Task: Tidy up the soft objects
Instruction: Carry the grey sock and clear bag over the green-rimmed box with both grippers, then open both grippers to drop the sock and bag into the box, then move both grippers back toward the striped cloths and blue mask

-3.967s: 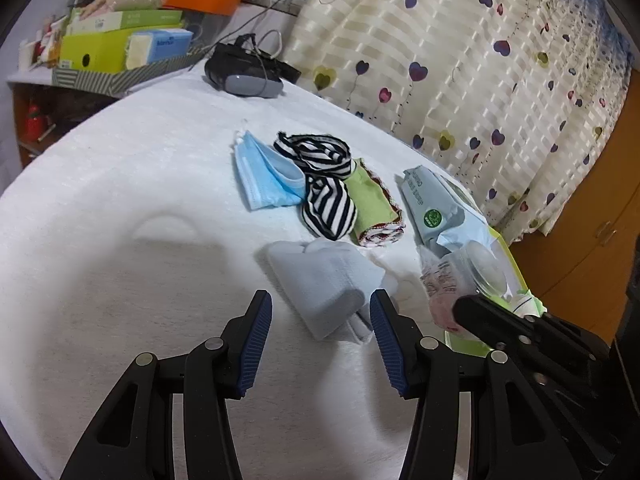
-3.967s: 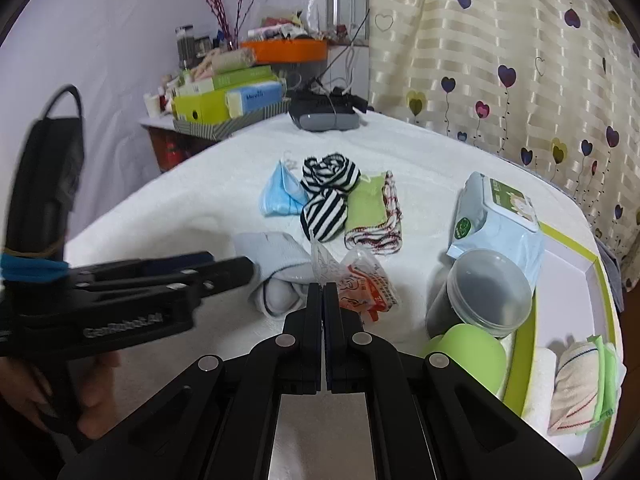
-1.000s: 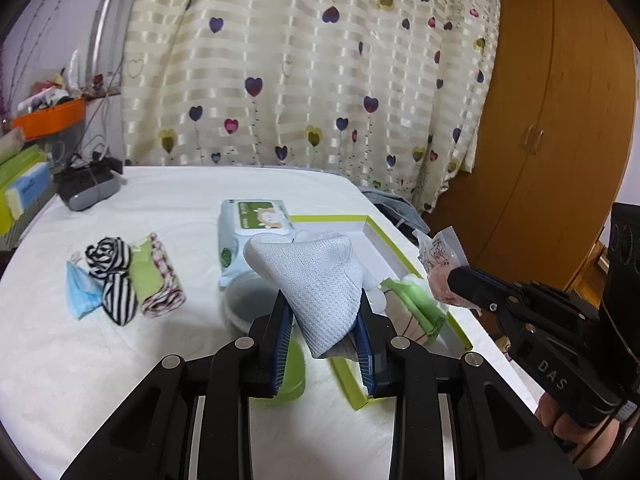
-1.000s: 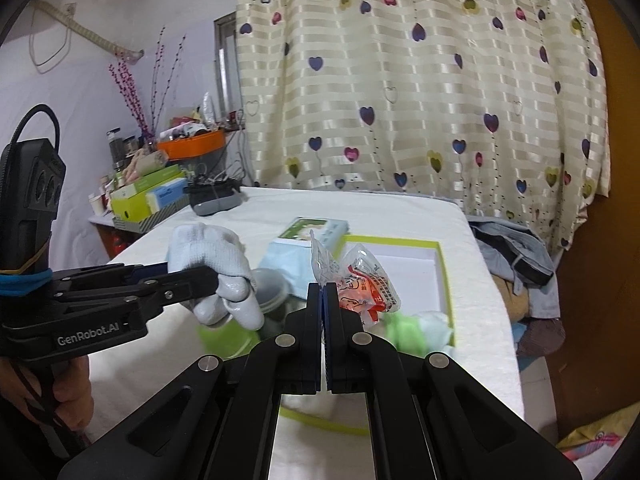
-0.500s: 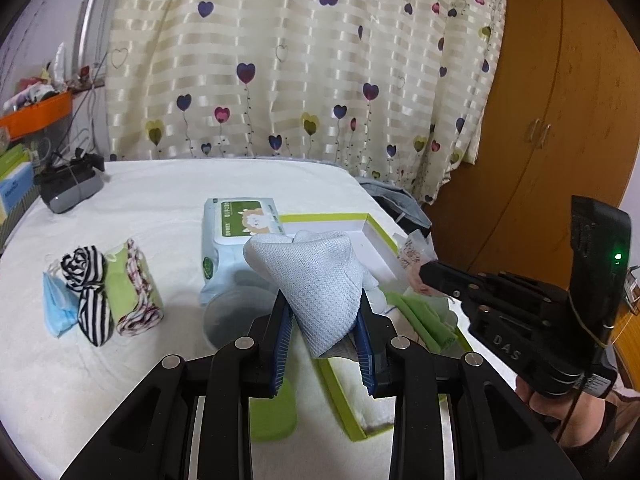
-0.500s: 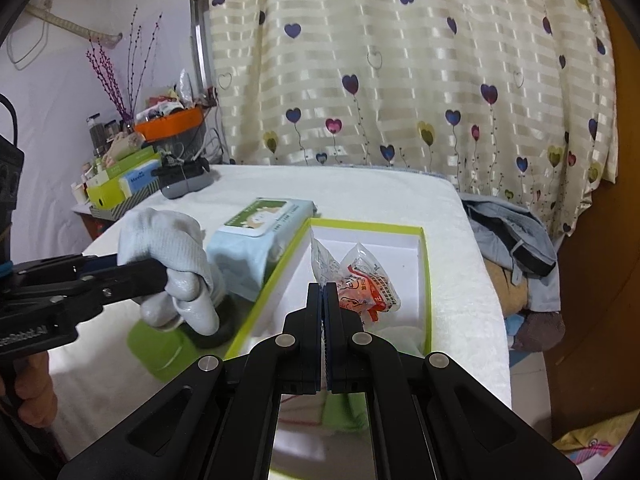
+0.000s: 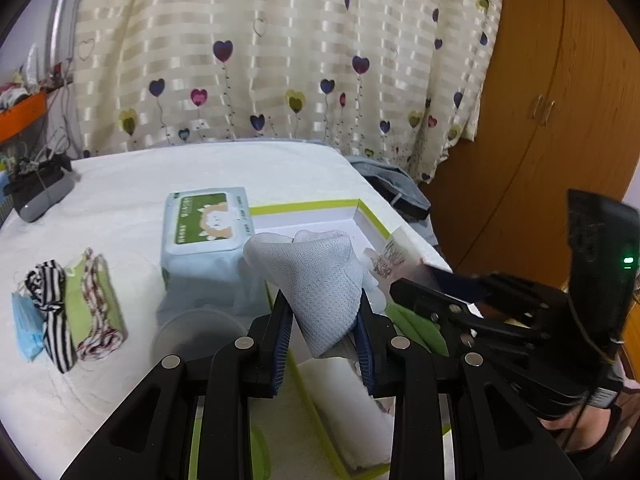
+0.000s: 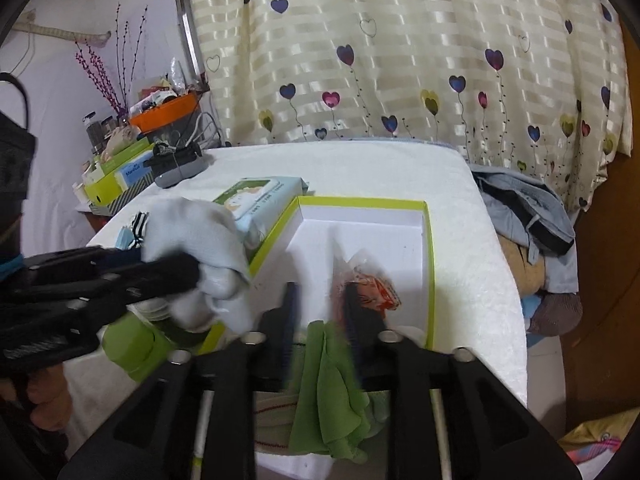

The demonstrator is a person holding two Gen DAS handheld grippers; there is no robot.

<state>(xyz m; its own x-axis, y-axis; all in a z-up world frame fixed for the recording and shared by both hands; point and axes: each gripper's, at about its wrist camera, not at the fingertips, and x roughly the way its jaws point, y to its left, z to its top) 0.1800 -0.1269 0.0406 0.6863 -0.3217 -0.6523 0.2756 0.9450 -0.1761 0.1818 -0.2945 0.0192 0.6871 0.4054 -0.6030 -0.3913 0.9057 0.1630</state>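
My left gripper (image 7: 322, 328) is shut on a pale blue sock (image 7: 316, 276) and holds it over the near end of a white box with a green rim (image 7: 304, 208). In the right wrist view the sock (image 8: 200, 232) hangs at the box's (image 8: 428, 240) left wall. My right gripper (image 8: 324, 308) is over the box and its jaws are opening. A clear snack packet with red print (image 8: 372, 288) sits by the right finger, free of the pads. A green cloth (image 8: 328, 380) lies in the box below.
A wet-wipes pack (image 7: 208, 224) lies left of the box. Striped socks (image 7: 52, 308), a green cloth and a blue mask lie further left. A clear tub (image 7: 196, 332) and a green cup (image 8: 128, 344) stand near the box. Clothes (image 8: 528, 216) hang past the table's right edge.
Both grippers have moved in over the box. The right gripper, shut on the packet before, has opened and let it go. The left still grips the sock.
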